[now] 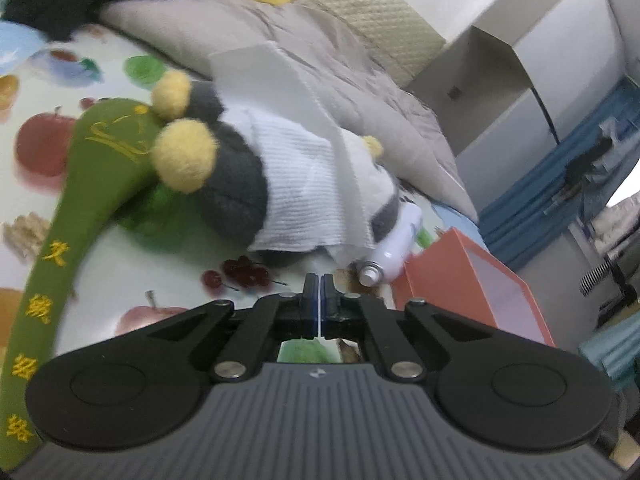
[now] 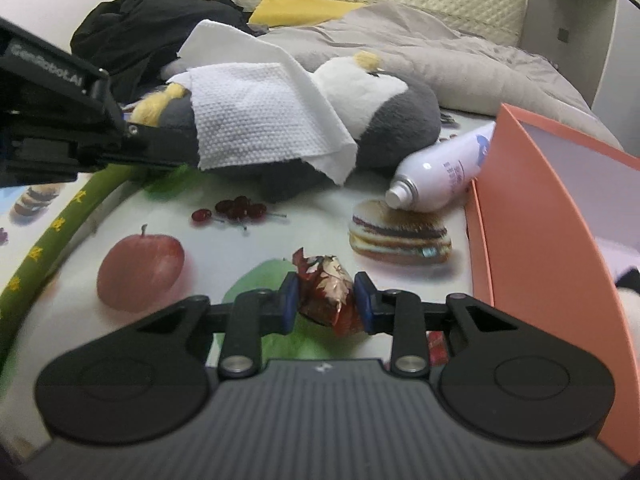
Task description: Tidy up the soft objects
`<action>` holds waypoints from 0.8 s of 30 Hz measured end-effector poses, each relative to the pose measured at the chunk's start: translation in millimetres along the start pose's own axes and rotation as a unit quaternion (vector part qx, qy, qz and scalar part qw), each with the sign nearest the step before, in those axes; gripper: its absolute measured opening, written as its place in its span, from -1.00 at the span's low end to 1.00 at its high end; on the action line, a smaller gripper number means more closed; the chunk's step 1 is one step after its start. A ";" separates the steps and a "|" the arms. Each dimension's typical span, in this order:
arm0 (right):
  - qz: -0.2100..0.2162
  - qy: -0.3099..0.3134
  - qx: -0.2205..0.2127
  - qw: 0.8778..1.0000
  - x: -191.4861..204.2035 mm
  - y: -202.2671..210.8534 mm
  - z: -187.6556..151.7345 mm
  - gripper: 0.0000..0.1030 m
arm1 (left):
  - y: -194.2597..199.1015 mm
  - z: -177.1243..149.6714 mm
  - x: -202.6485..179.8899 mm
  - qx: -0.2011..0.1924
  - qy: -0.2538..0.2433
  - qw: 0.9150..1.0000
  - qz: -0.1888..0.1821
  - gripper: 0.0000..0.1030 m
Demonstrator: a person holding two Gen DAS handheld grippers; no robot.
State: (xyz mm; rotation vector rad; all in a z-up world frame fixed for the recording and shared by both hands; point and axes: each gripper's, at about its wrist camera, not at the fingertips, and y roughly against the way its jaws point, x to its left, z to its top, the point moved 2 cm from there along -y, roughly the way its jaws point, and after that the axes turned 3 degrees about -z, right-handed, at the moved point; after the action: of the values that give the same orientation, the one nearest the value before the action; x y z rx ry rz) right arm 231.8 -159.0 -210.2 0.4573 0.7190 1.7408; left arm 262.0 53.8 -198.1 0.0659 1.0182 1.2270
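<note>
A grey and white plush penguin (image 1: pixel 236 184) with yellow feet lies on the fruit-print sheet, also in the right wrist view (image 2: pixel 396 112). A white paper towel (image 1: pixel 304 184) is draped over it (image 2: pixel 256 116). A green embroidered soft stick (image 1: pixel 92 184) lies beside the feet. My left gripper (image 1: pixel 320 286) is shut and empty, just in front of the penguin. My right gripper (image 2: pixel 326 300) is shut on a crumpled red and gold wrapper (image 2: pixel 328 296) low over the sheet.
A white spray can (image 2: pixel 436 176) lies against an orange box (image 2: pixel 548 216) on the right. A grey duvet (image 2: pixel 440 56), black clothing (image 2: pixel 148 24) and a yellow pillow (image 2: pixel 300 8) lie behind the penguin. The left gripper's body (image 2: pixel 60 120) reaches in from the left.
</note>
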 end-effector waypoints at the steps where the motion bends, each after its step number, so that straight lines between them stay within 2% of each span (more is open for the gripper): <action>1: 0.001 -0.002 0.001 1.000 -0.1 1.6 -1.5 -0.35 | 1.3 -0.7 3.2 -0.004 0.003 1.000 0.011 -0.97; 4: 0.003 -0.005 0.002 1.000 0.0 6.4 -5.4 -0.35 | -0.8 1.2 10.4 -0.011 0.003 1.000 0.016 -0.96; 6: 0.005 -0.008 0.003 1.000 -0.2 7.6 -6.9 -0.35 | -4.7 2.5 13.6 -0.018 -0.002 1.000 0.023 -0.78; 8: 0.005 -0.009 0.004 1.000 -0.5 7.5 -7.1 -0.35 | -14.2 3.6 15.9 -0.014 -0.009 0.999 0.045 -0.16; 9: 0.006 -0.009 0.004 1.000 -0.6 7.0 -6.9 -0.35 | -18.4 4.4 18.1 -0.016 -0.008 0.998 0.052 -0.13; 13: 0.006 -0.011 0.005 1.000 -1.8 4.5 -6.4 -0.35 | -34.9 10.1 24.8 -0.017 -0.002 0.999 0.048 -0.14; 16: 0.006 -0.013 0.009 1.000 -3.2 0.2 -6.8 -0.35 | -47.4 14.5 28.9 -0.011 0.016 0.999 0.030 -0.16; 18: 0.008 -0.014 0.013 1.000 -3.4 -2.6 -7.2 -0.35 | -55.8 17.3 31.3 -0.003 0.027 0.999 0.023 -0.25; 20: 0.009 -0.013 0.013 1.000 -3.1 -4.2 -7.1 -0.35 | -61.2 19.2 32.0 -0.001 0.032 0.999 0.020 -0.68; 21: 0.008 -0.012 0.014 1.000 -2.7 -4.9 -7.0 -0.35 | -62.7 20.3 32.9 -0.002 0.040 0.999 0.013 -0.81; 22: 0.008 -0.012 0.015 1.000 -2.5 -5.9 -6.4 -0.35 | -64.0 21.0 33.2 -0.002 0.048 0.999 0.003 -0.92; 24: 0.006 -0.013 0.014 1.000 -2.8 -5.8 -4.9 -0.35 | -61.2 22.2 30.5 -0.008 0.049 0.999 -0.009 -0.97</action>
State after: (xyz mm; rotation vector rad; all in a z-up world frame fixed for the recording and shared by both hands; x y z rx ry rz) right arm 233.6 -161.8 -217.5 0.5039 0.7240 1.7358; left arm 321.5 64.3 -237.1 -0.0160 1.0905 1.2322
